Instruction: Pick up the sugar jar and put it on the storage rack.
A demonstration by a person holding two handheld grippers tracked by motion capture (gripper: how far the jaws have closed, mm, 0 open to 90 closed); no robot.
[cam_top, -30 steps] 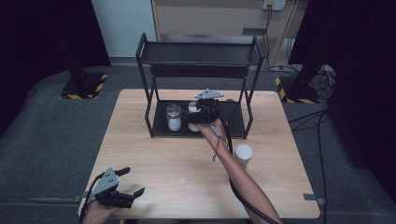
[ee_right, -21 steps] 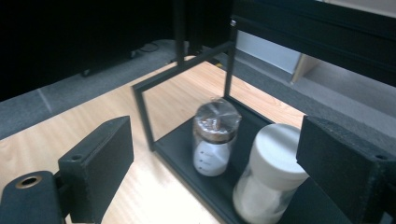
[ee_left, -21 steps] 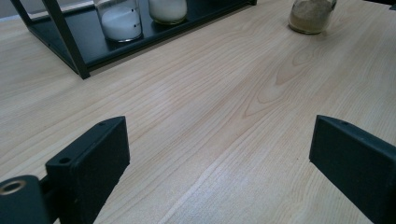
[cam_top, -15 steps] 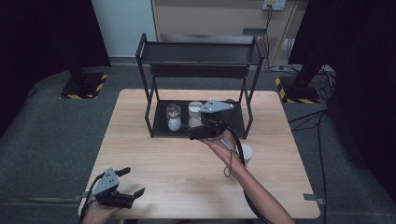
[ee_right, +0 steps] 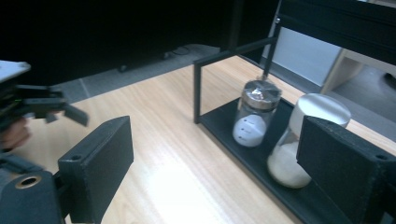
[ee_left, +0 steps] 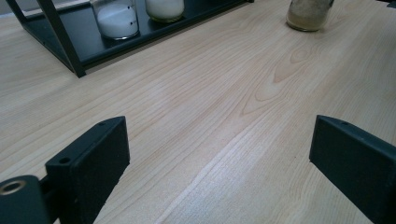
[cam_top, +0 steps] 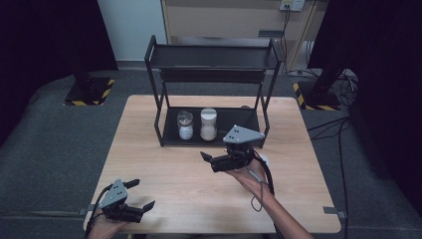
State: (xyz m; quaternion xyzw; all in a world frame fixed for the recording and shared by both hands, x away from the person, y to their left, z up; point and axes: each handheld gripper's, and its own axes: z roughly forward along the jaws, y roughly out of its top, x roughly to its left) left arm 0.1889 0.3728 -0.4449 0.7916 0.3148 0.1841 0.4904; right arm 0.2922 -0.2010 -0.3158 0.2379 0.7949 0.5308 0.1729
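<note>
Black jaws of the right gripper (cam_top: 209,160) stand apart with nothing between them; released, held above mid-table and tips pointing left. Its own view looks along the open jaws (ee_right: 215,168) at the rack's near-left corner.

Loose jar (cam_top: 263,159): on the table, just right of the right gripper's body and tucked against the hand, mostly hidden in the high view. In the left gripper view it stands upright on bare wood (ee_left: 308,13) with tan contents, outside the rack and to the right of it. Long axis vertical.

Key relation: the jar lies behind the right gripper, on the side opposite its tips. My reading is that the hand must swing the jaws round to the right and bring them level at the jar's waist before any grasp.

Left gripper (cam_top: 142,194): near-left corner of the table (cam_top: 164,164), jaws wide and empty, low over the wood. It is well apart from the jar, so the right hand is much the nearer.

Rack (cam_top: 214,57): black metal, far side of the table. Its lower shelf (cam_top: 234,122) holds two jars side by side on its left half, the clear-lidded jar (cam_top: 185,125) and the white-lidded jar (cam_top: 208,124). The shelf's right half is bare, likely the spot for the loose jar.
</note>
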